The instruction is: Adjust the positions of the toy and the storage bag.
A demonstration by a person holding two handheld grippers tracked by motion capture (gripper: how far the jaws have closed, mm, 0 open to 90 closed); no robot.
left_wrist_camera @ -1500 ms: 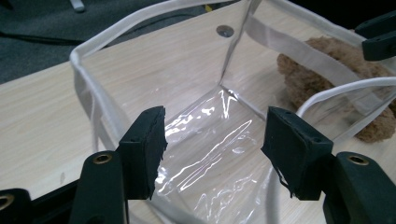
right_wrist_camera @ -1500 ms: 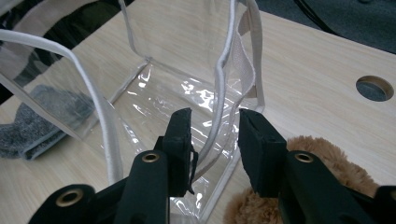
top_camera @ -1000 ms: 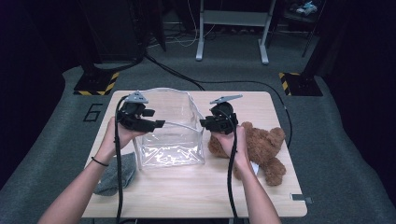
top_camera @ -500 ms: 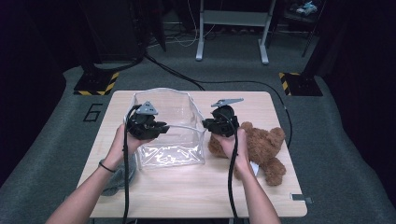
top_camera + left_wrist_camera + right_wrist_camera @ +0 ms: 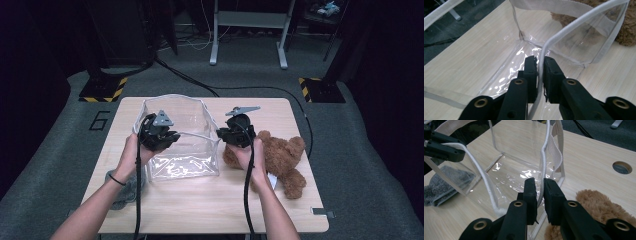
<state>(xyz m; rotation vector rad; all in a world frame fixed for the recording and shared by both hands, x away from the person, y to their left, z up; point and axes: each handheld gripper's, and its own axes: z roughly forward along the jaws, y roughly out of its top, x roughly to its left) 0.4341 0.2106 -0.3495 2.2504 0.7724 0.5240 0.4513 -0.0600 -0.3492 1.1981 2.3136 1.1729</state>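
A clear plastic bag (image 5: 185,162) with white trim stands open in the middle of the wooden table (image 5: 200,210). My left gripper (image 5: 171,136) is at its left rim. In the left gripper view its jaws (image 5: 539,60) have just been closing and now pinch the bag's white edge cord (image 5: 564,32). My right gripper (image 5: 221,133) is at the bag's right rim, its jaws (image 5: 539,182) also just closed on the white trim (image 5: 545,152). A brown teddy bear (image 5: 282,157) lies right of the bag, under my right hand.
A grey cloth (image 5: 125,189) lies on the table by my left forearm, left of the bag. A round hole (image 5: 622,167) is in the tabletop beyond the bear. Black cables trail from both grippers toward the near edge.
My left hand moved in and down to the bag's left rim, and its jaws closed on the white cord. My right hand stayed at the right rim.
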